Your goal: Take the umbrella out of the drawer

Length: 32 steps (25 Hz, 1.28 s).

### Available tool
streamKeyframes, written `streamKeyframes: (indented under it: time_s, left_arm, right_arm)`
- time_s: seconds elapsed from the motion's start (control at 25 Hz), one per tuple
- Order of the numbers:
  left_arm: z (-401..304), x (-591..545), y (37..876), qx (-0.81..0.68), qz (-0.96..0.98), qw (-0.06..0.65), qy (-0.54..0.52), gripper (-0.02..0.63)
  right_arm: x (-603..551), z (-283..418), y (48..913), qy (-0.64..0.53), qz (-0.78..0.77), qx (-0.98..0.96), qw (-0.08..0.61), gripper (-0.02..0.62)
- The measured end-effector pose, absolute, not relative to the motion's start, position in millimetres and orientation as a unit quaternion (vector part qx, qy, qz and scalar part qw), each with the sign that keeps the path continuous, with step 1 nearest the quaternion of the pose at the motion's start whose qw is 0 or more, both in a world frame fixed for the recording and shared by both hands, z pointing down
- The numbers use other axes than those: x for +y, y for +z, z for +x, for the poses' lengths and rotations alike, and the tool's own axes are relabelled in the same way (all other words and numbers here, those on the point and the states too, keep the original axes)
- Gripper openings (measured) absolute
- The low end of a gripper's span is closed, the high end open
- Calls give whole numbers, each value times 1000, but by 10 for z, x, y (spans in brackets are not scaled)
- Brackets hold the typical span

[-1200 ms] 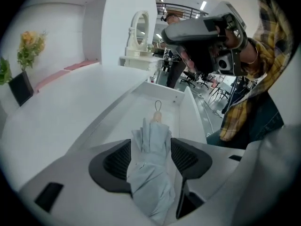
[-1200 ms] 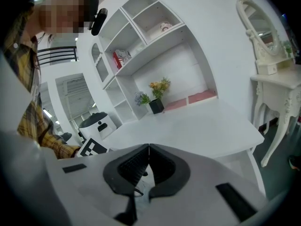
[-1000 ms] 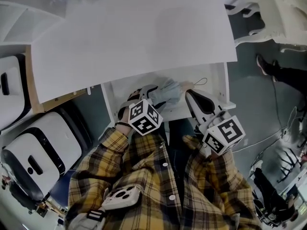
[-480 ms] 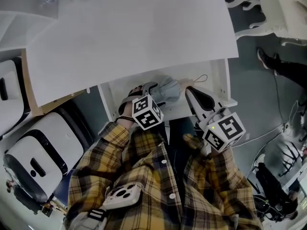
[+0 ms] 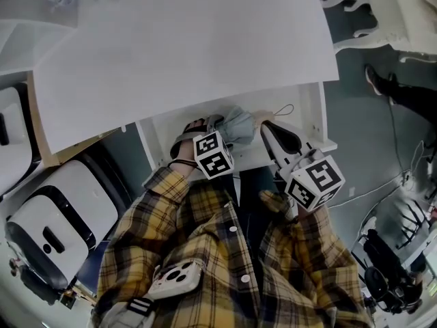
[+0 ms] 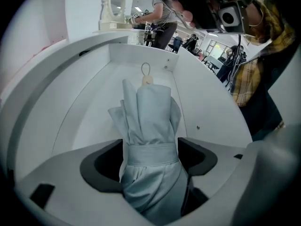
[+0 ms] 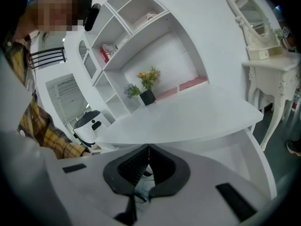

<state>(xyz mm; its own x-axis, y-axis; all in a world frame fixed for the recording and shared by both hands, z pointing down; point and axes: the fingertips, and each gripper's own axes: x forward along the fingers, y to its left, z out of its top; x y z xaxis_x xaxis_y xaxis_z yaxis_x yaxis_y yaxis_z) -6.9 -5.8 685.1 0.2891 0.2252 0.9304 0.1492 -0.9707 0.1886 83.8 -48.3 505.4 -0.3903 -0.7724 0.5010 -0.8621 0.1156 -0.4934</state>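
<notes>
A folded pale blue-grey umbrella (image 5: 237, 123) lies in the open white drawer (image 5: 315, 115) under the desk. In the left gripper view the umbrella (image 6: 150, 121) runs away from me, strap round its middle, with its handle and cord loop (image 6: 146, 79) at the far end. My left gripper (image 6: 149, 160) straddles the umbrella at the strap. Its jaws have just been opening and stand wide, one dark pad (image 6: 101, 166) on each side of the cloth, not squeezing it. My right gripper (image 5: 268, 127) hangs over the drawer's right part, its tips (image 7: 148, 147) together and holding nothing.
The white desk top (image 5: 184, 46) overhangs the back of the drawer. A white appliance (image 5: 48, 217) stands on the floor at the left. An ornate white dressing table (image 5: 403, 12) stands at the right, and shelves with a potted plant (image 7: 148, 86) lie beyond the desk.
Both grippers have sunk toward the drawer. The left one has gone further in over the umbrella, and the right one has edged closer to the drawer's front.
</notes>
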Motion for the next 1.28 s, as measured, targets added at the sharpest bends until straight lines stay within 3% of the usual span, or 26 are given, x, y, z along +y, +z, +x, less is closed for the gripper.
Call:
streamKeyframes:
  time_s: [0.88,1.28]
  left_arm:
    - [-72,-56,6986,120,782,8,612,359]
    - [-79,-46,6955,126,781,1,612,322]
  right_arm:
    - [-442,833,5144,385,542,-744,66,17]
    - [-488,809,5116,385,539,-747,63,17]
